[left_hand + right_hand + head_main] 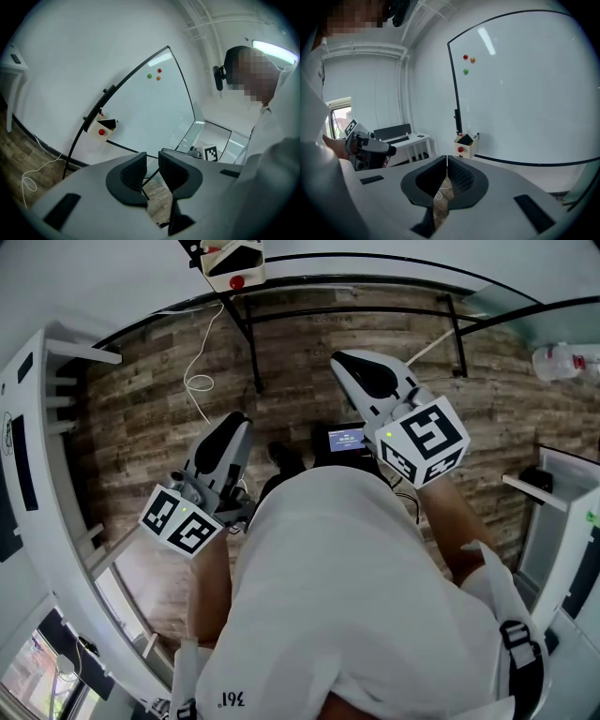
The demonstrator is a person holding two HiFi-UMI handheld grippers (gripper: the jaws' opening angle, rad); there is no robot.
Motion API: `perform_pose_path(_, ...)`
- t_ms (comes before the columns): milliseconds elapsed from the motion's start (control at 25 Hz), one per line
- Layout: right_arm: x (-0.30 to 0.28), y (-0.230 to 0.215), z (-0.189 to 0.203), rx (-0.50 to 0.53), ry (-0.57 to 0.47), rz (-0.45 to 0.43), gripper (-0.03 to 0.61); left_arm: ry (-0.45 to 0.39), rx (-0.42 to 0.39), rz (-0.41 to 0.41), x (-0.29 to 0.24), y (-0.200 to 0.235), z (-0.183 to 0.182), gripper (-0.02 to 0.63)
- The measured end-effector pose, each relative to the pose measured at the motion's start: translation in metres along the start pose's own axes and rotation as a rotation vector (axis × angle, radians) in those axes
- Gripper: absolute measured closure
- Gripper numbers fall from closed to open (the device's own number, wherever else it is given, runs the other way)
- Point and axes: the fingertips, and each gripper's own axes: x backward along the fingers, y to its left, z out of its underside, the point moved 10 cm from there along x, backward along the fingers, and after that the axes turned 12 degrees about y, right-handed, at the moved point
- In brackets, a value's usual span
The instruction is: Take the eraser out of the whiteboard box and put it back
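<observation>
The whiteboard box (232, 264) is a small cream box fixed at the whiteboard's (525, 93) lower corner, far ahead of both grippers. A black eraser (464, 139) sticks out of its top, and a red round magnet sits on its front. The left gripper view shows the box (104, 127) with the eraser (108, 123) in it. My left gripper (152, 159) stands open by a narrow gap, with nothing between its jaws. My right gripper (447, 162) is shut with its pads together and holds nothing. Both grippers (228, 437) (361, 371) hang over the wooden floor, short of the board.
The whiteboard's black stand legs (251, 334) and a white cable (199, 381) lie on the floor ahead. A white shelf unit (37, 427) is at the left, a white desk (401, 137) is beside the board, and a small black device (342, 439) sits by my feet.
</observation>
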Motion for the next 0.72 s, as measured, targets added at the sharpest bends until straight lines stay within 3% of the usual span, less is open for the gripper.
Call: perform_pose_path(720, -0.0015, 0.0043, -0.0088, 0.064, -0.015, 0.037, 0.555, 0.008, 0.003, 0.012, -0.0012, 0.0059, -0.0021, 0.531)
